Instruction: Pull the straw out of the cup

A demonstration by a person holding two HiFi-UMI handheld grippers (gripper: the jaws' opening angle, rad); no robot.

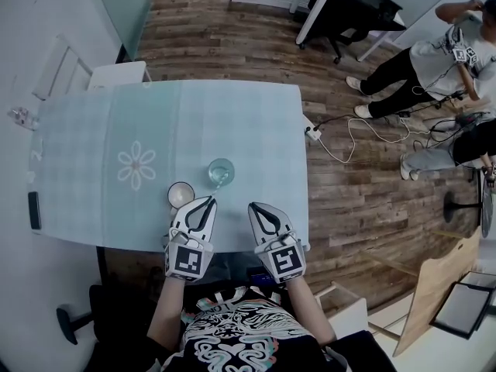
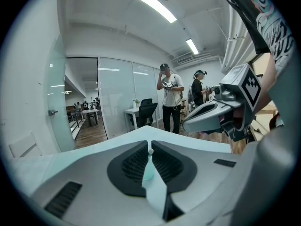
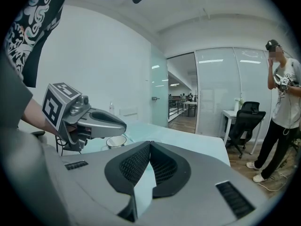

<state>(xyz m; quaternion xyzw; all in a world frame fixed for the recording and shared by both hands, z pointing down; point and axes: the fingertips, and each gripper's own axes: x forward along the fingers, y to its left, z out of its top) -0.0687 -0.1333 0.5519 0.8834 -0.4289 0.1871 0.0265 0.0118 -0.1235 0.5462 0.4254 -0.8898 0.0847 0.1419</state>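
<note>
Left claw (image 1: 209,201) closed, unidentifiable white speck (image 2: 149,150) between tips; right claw (image 1: 253,206) closed, empty; white cup (image 1: 180,194), glass (image 1: 221,172) just ahead on table (image 1: 85,192)

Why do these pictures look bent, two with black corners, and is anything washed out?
Head view: a fisheye lens bows the edges of the pale teal checked table; lighting is even, shadows faint. Left gripper view: black round border; the long ceiling strip light glares white. Right gripper view: same border; the glass partition wall mirrors ceiling lights, and the standing person has a masked face.
</note>
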